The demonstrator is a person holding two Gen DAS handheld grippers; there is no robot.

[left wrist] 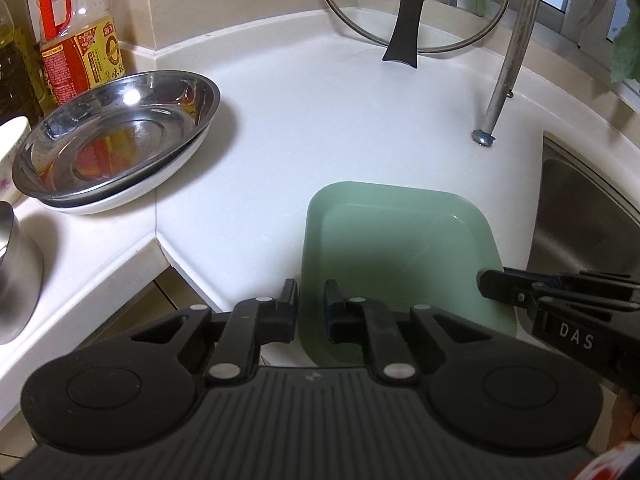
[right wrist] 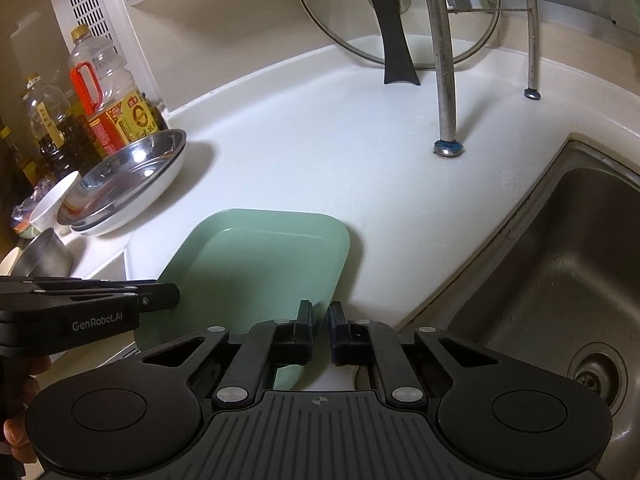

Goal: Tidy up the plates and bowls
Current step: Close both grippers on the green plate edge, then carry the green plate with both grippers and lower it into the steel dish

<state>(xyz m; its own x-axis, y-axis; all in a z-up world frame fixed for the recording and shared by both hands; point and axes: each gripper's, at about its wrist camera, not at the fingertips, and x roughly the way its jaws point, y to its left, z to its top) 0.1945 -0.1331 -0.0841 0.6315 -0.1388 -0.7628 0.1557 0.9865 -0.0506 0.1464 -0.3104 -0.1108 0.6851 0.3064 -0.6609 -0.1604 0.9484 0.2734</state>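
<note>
Steel bowl (left wrist: 116,136) nests in white plate (left wrist: 120,200); green tray (left wrist: 396,240) bare.

the green plate (left wrist: 396,248) has its near edge hidden behind both hand-held gripper bodies. the white dish (left wrist: 132,196) shows only a rim under the steel bowl (left wrist: 116,140). the sink (right wrist: 560,264) is cut off by the frame; bottle labels (right wrist: 128,120) are too small to read.

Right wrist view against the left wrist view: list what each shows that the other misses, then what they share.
Only the right wrist view shows the sink drain and the rack's second leg. Only the left wrist view shows a green cloth hanging at the window. Both show the green square plate, the steel plate stacked on a white one, the glass lid, and both grippers with narrow gaps at the green plate's near edge.
</note>
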